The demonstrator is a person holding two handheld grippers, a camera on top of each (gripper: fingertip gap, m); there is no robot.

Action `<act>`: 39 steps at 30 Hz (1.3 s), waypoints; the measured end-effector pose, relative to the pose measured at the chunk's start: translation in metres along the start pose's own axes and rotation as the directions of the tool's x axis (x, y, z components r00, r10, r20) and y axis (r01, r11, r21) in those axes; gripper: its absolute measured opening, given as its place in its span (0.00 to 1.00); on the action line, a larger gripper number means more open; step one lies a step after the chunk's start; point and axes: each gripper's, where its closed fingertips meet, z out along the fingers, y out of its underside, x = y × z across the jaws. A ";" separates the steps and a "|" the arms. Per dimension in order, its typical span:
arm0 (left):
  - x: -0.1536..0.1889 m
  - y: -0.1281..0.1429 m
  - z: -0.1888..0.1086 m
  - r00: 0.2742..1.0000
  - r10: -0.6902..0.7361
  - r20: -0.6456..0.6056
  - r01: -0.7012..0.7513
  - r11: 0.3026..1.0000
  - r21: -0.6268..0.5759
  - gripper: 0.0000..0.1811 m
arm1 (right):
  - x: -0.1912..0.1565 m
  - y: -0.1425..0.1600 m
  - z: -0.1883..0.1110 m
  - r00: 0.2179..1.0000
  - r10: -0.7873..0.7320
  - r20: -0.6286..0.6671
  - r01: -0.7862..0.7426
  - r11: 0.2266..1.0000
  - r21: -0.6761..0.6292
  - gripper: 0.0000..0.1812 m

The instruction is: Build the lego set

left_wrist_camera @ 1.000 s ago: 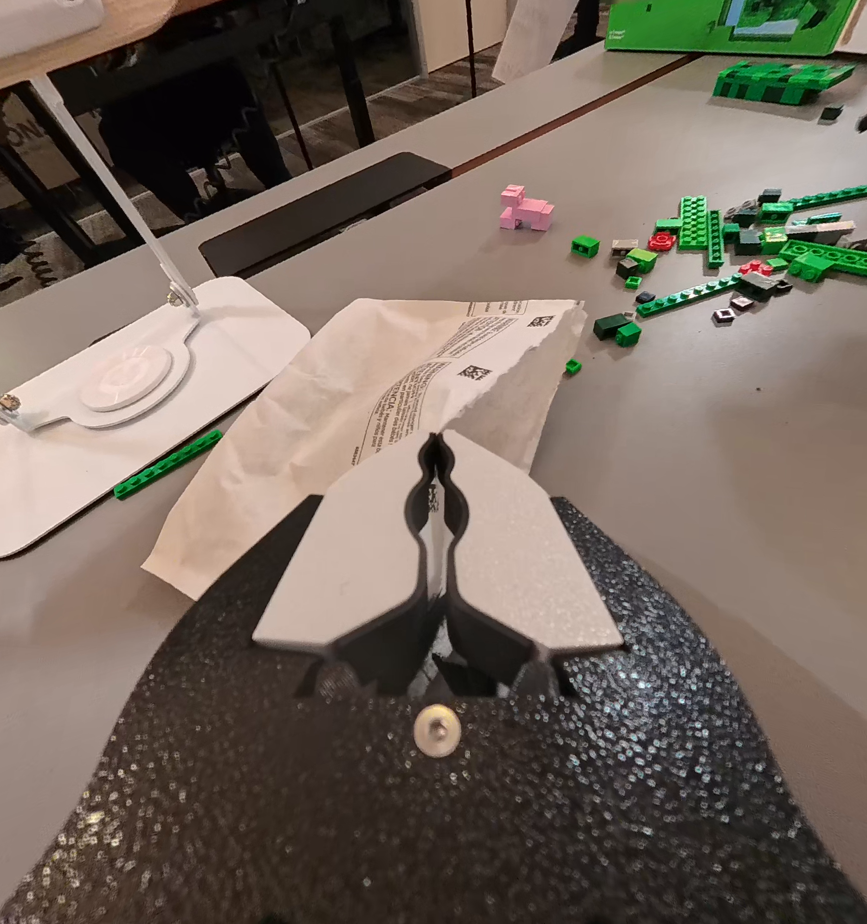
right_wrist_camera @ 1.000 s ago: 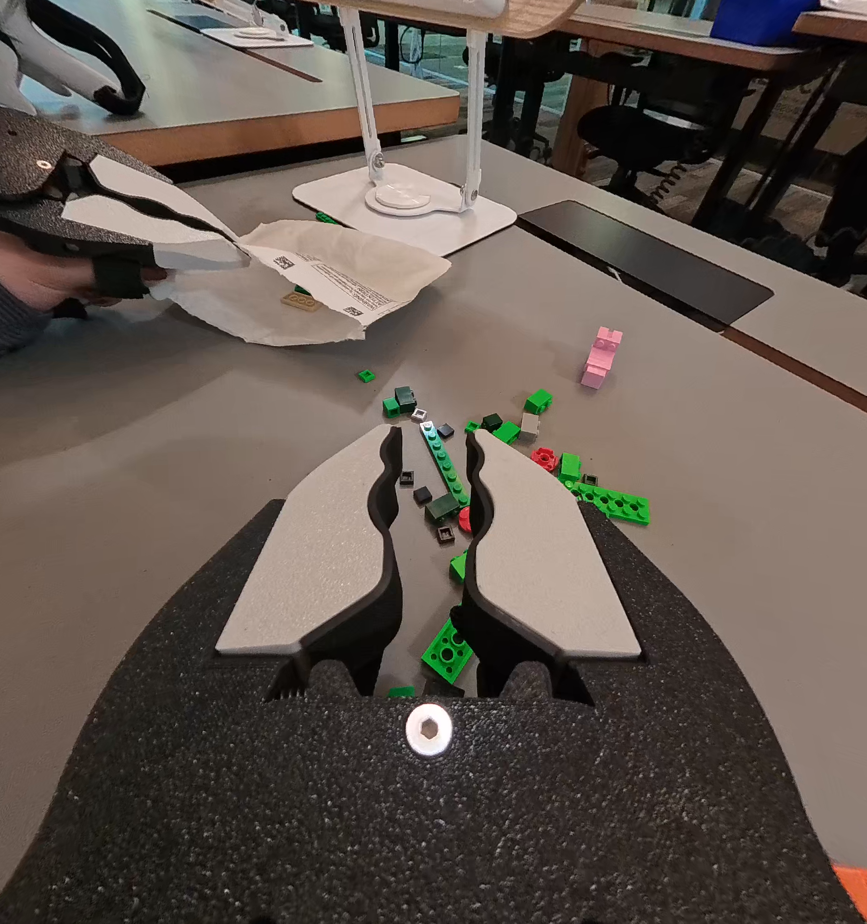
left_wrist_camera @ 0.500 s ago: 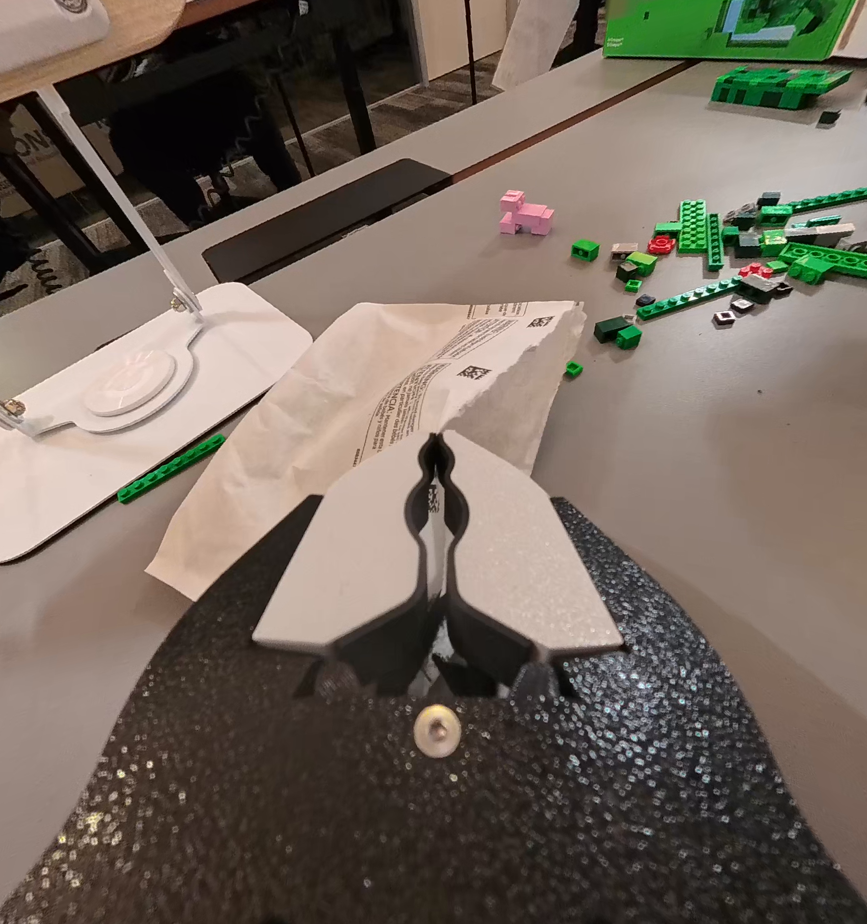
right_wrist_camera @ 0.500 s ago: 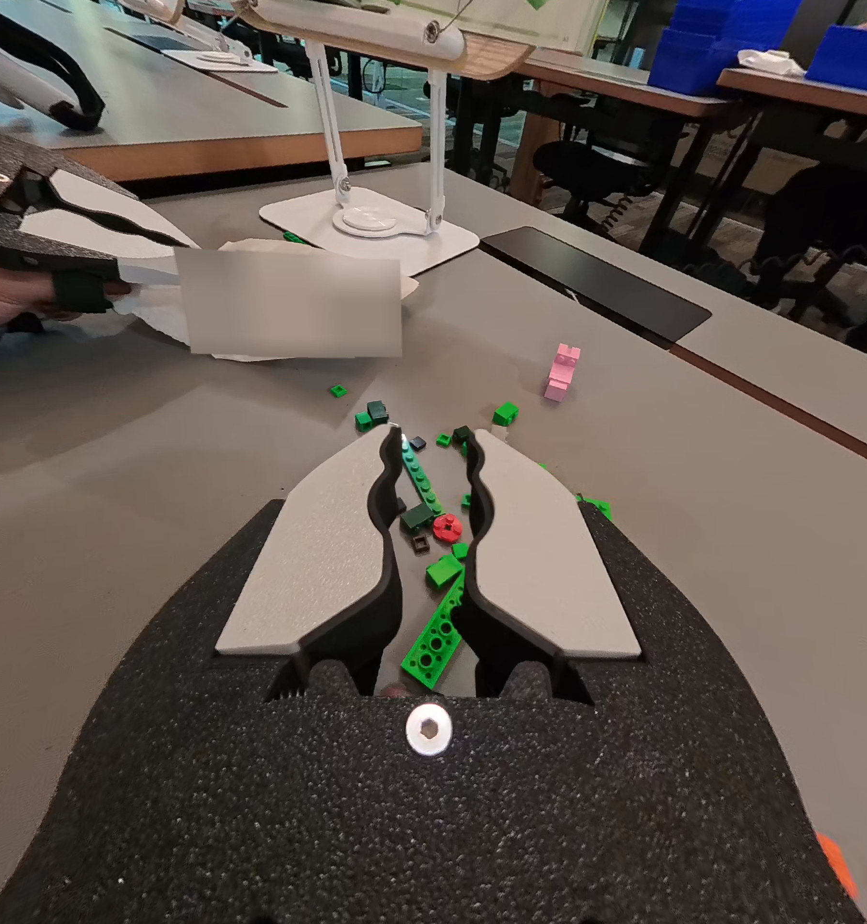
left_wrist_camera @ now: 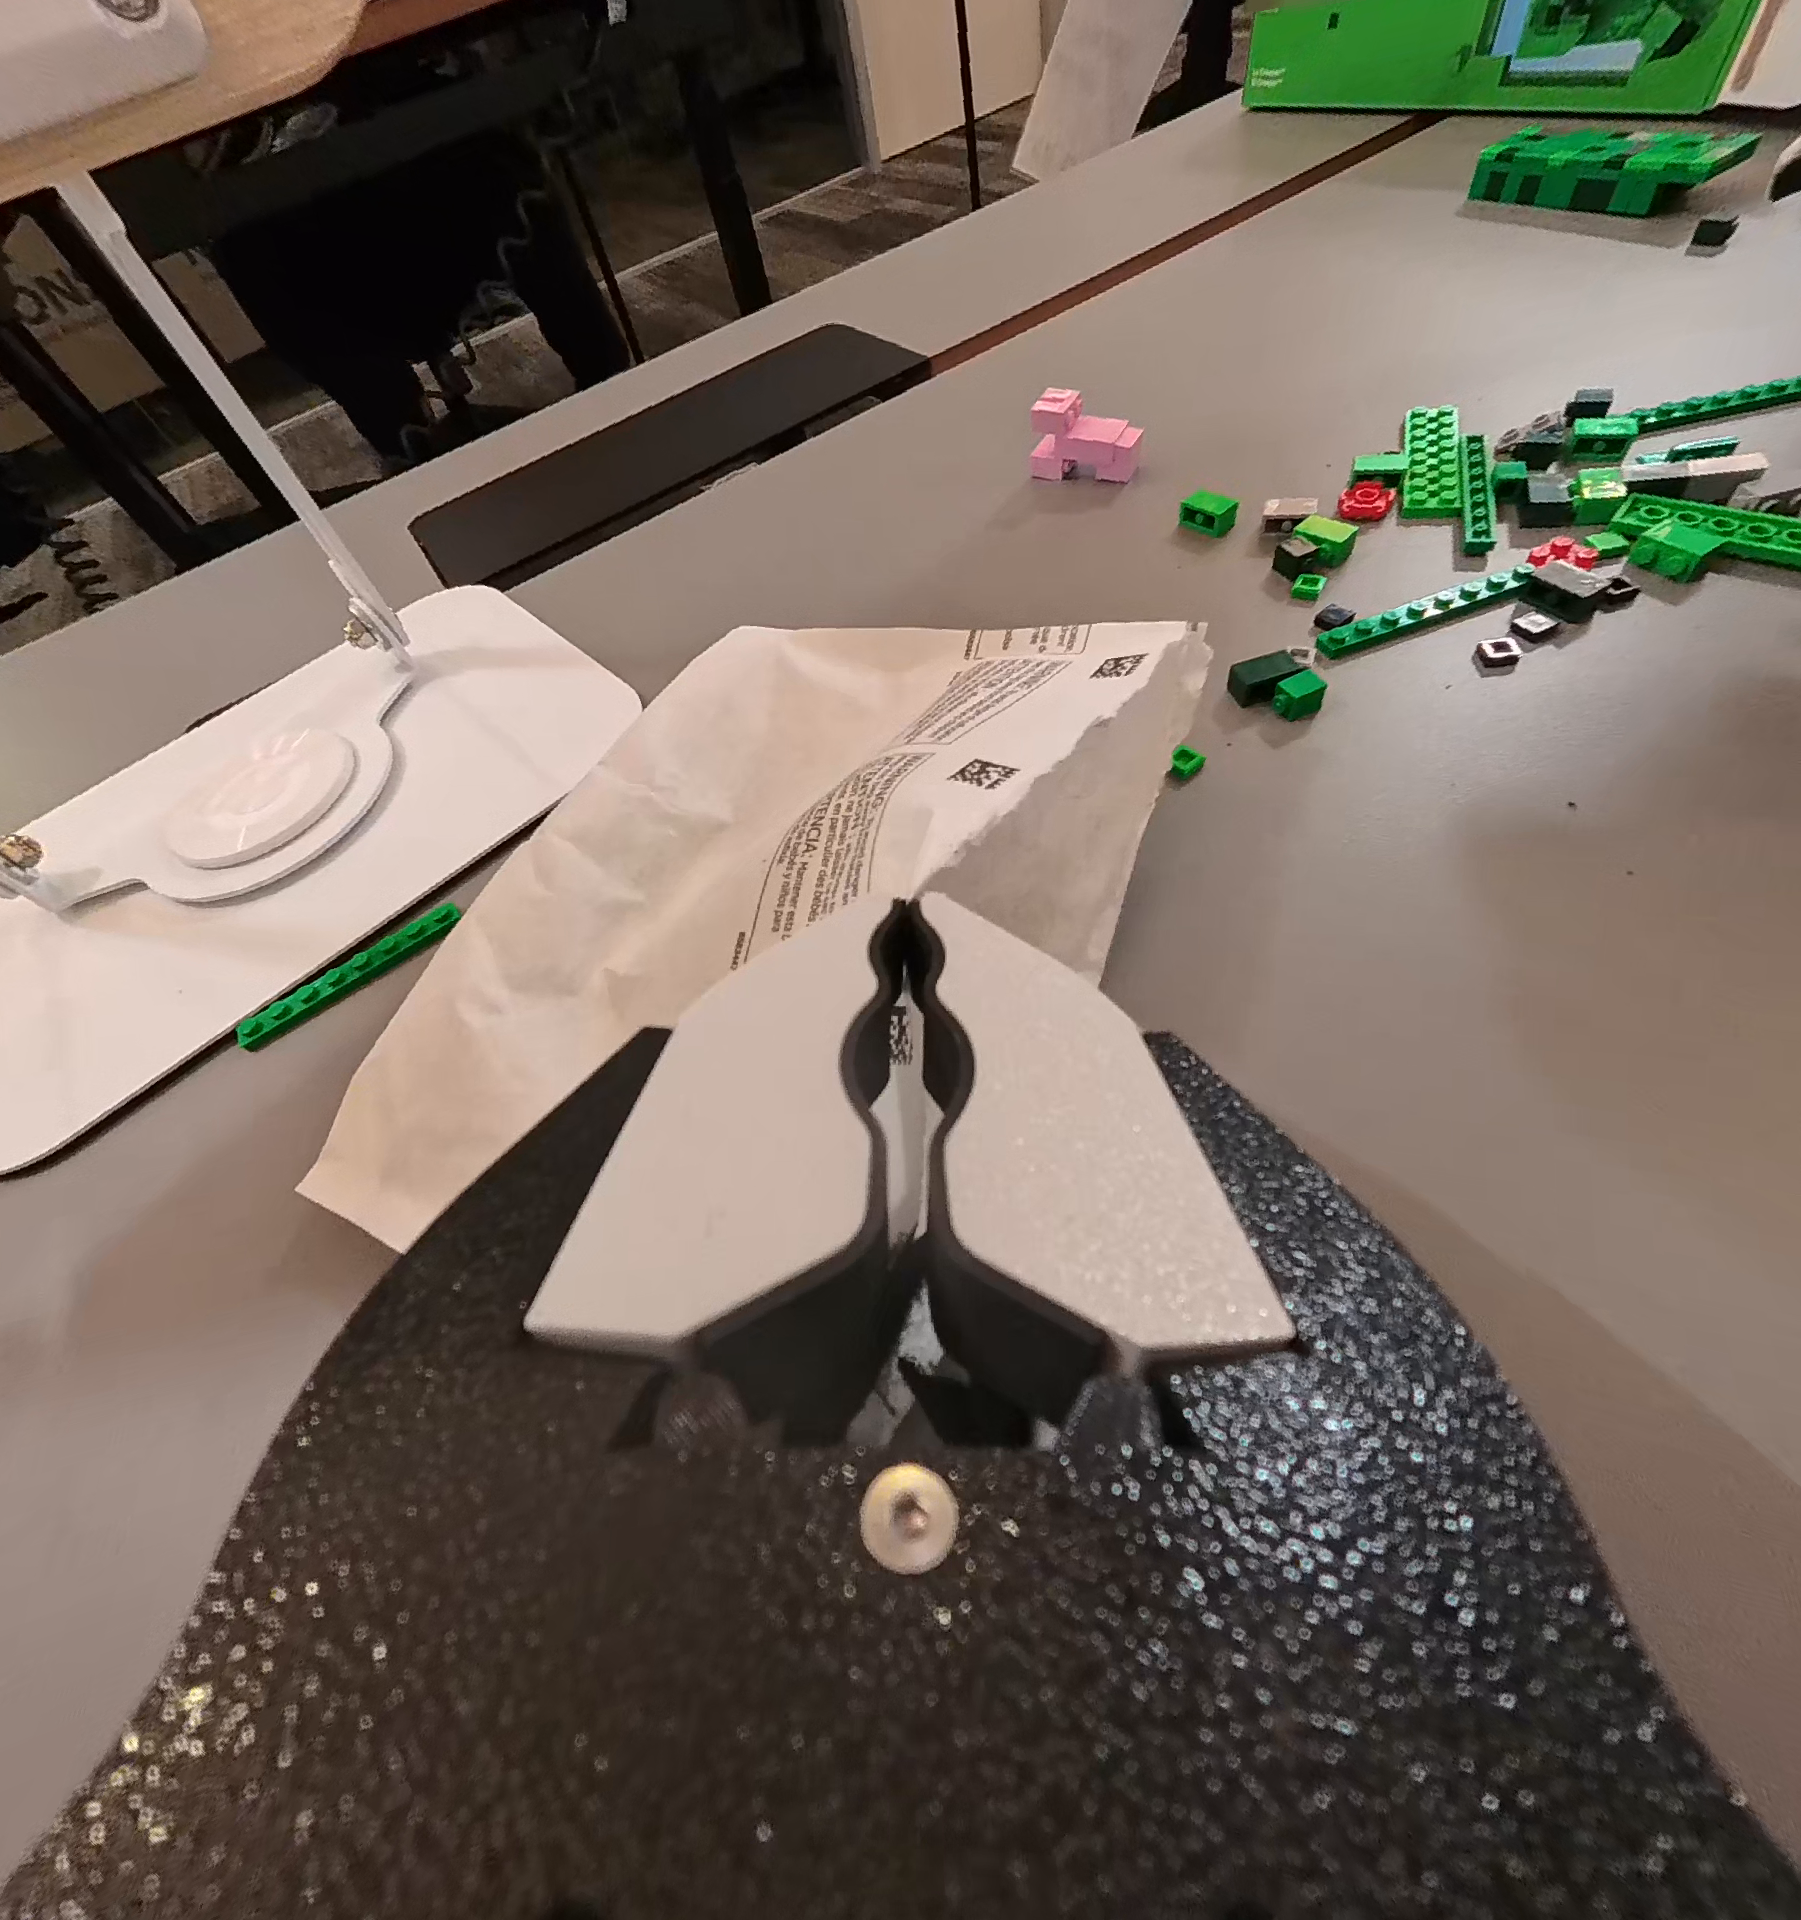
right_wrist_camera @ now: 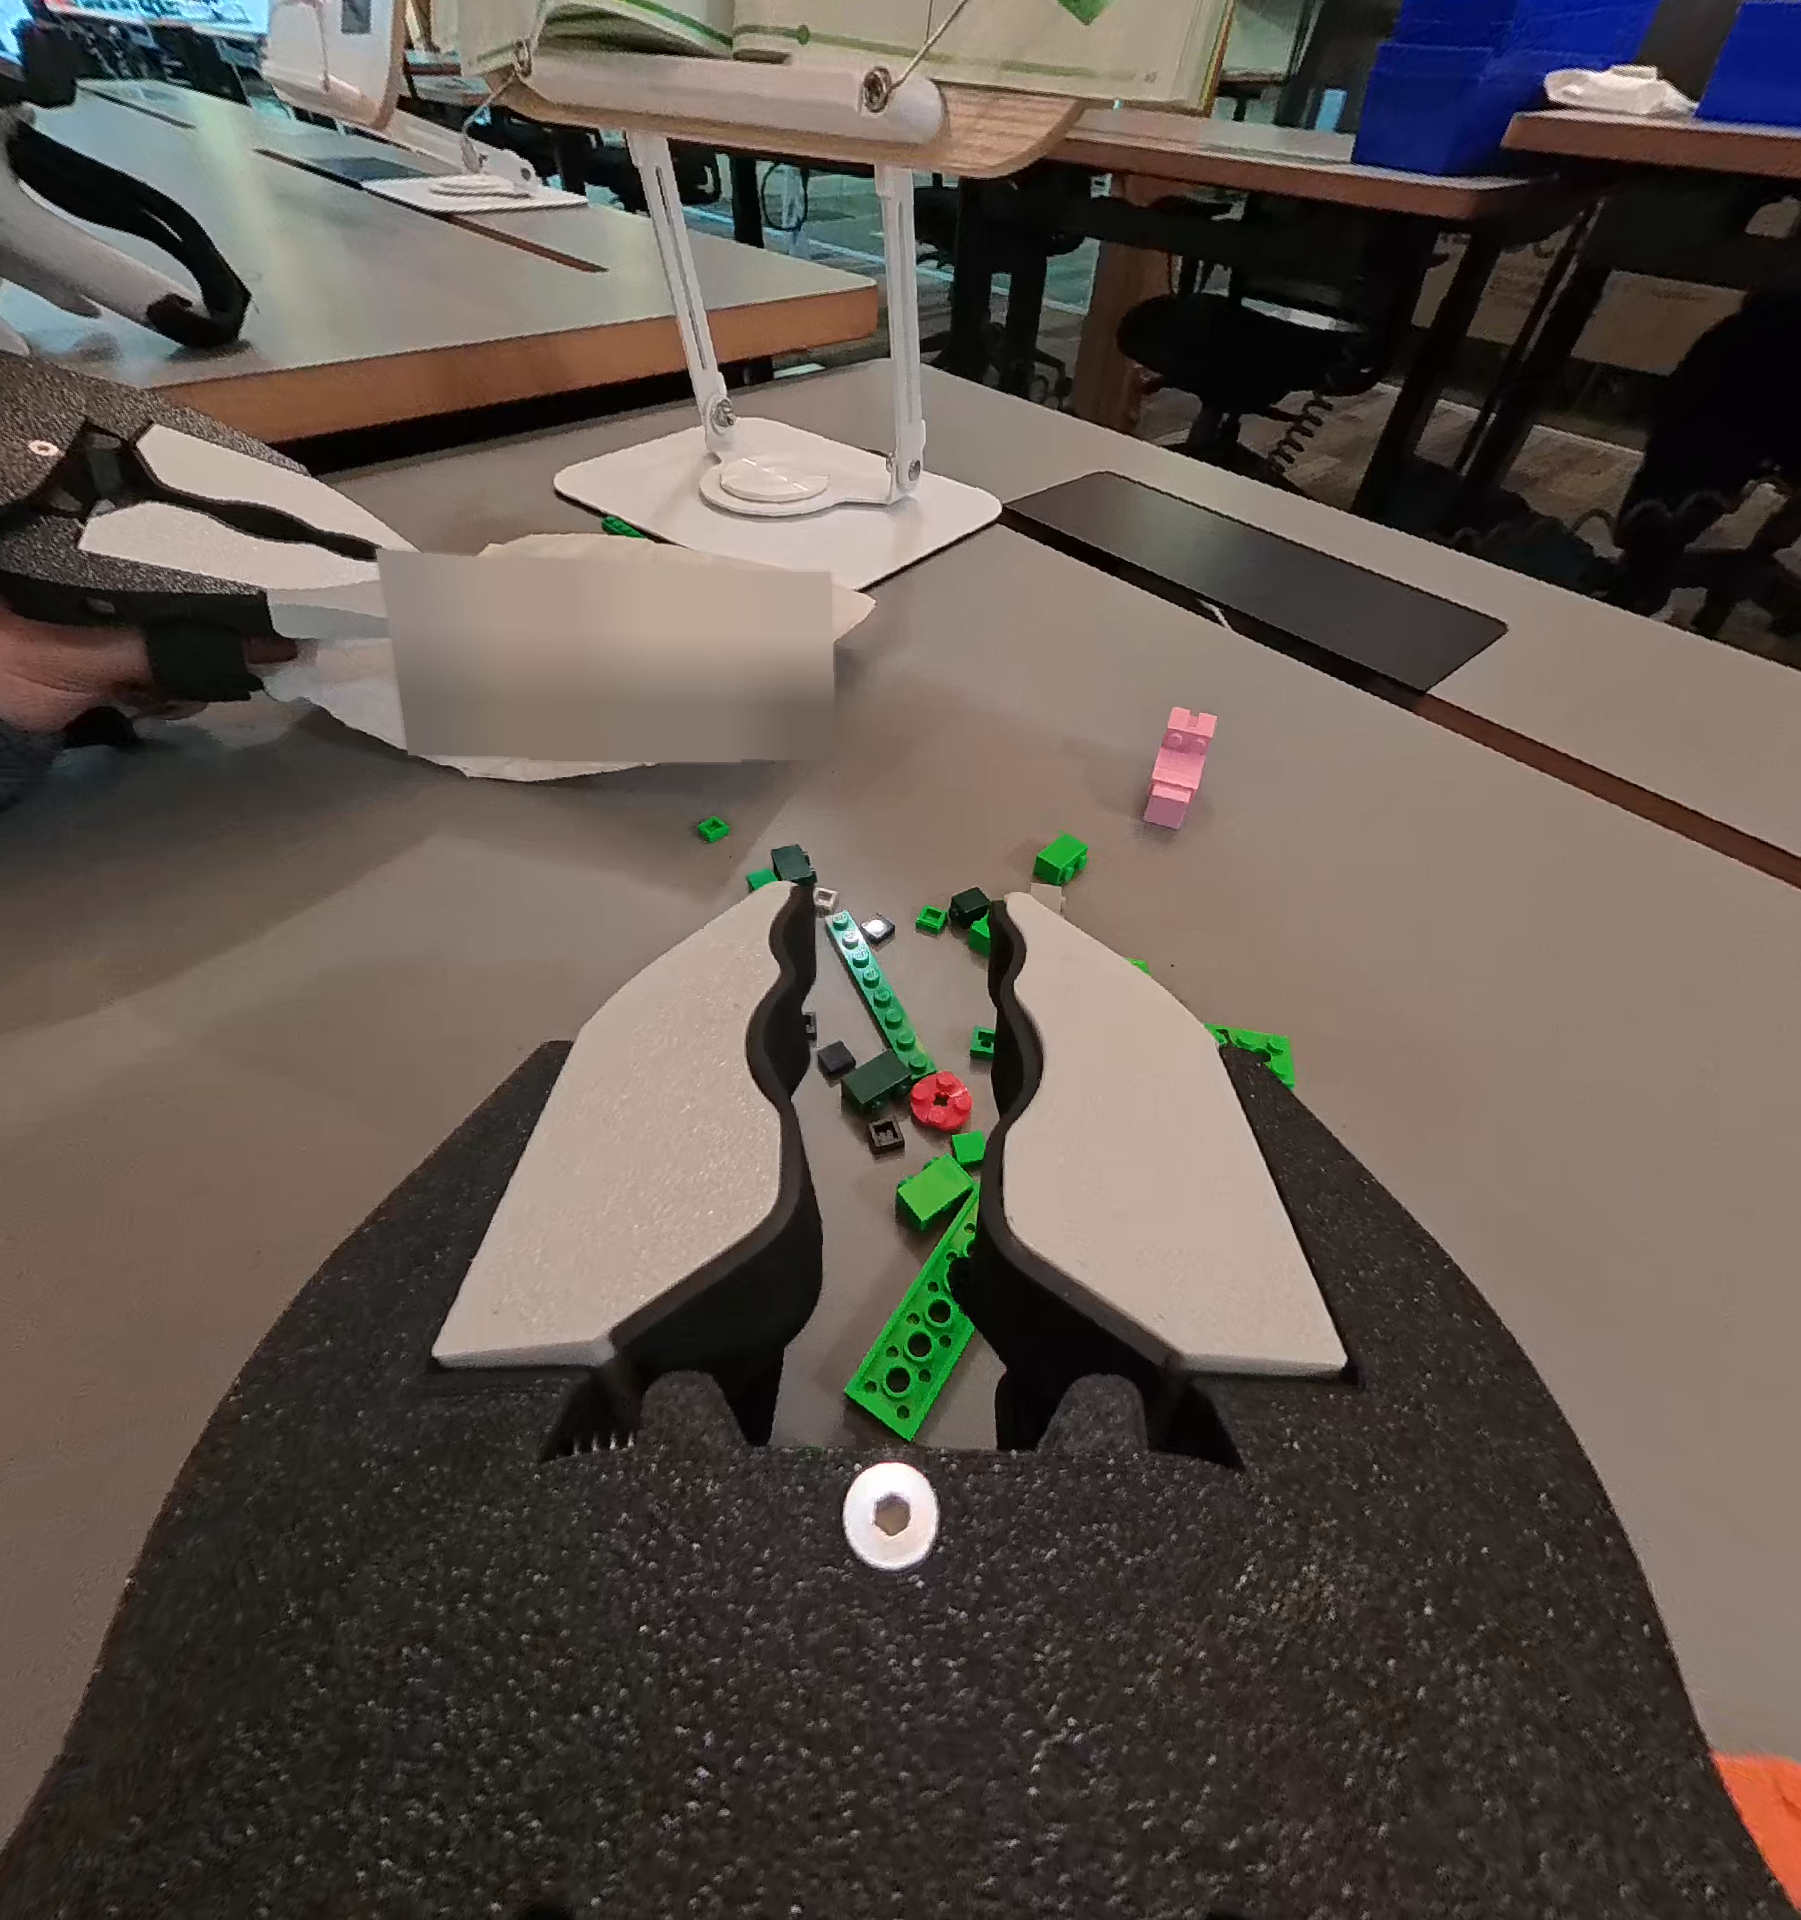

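My left gripper (left_wrist_camera: pixel 908 914) is shut on the torn edge of a white paper bag (left_wrist_camera: pixel 730 821) that lies on the grey table. It also shows at the left of the right wrist view (right_wrist_camera: pixel 356 587), pinching the bag (right_wrist_camera: pixel 356 691). My right gripper (right_wrist_camera: pixel 896 904) is open and empty, low over a scatter of loose green, dark and red Lego pieces (right_wrist_camera: pixel 885 1023). The same scatter shows in the left wrist view (left_wrist_camera: pixel 1561 520). A small pink Lego pig (left_wrist_camera: pixel 1083 436) stands beside it, also in the right wrist view (right_wrist_camera: pixel 1180 767).
A white stand base (left_wrist_camera: pixel 200 810) sits left of the bag, with a long green plate (left_wrist_camera: pixel 345 977) at its edge. A black pad (right_wrist_camera: pixel 1249 577) lies behind. A built green Lego block (left_wrist_camera: pixel 1613 171) and a green box (left_wrist_camera: pixel 1498 52) stand far right. My hands' fingertips stand some 25 cm from each other. From my right tips it is roughly 15 cm to the small pink Lego pig (left_wrist_camera: pixel 1083 436); from my left, 25 cm.
My right gripper has drawn back and risen a little, so more of the pieces show between its fingers. My left gripper stays shut on the bag.
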 end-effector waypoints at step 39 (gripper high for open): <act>0.000 0.001 0.000 1.000 -0.002 -0.004 0.002 1.000 -0.002 0.00 | 0.022 -0.008 -0.014 0.996 0.044 -0.072 -0.040 0.997 0.061 0.15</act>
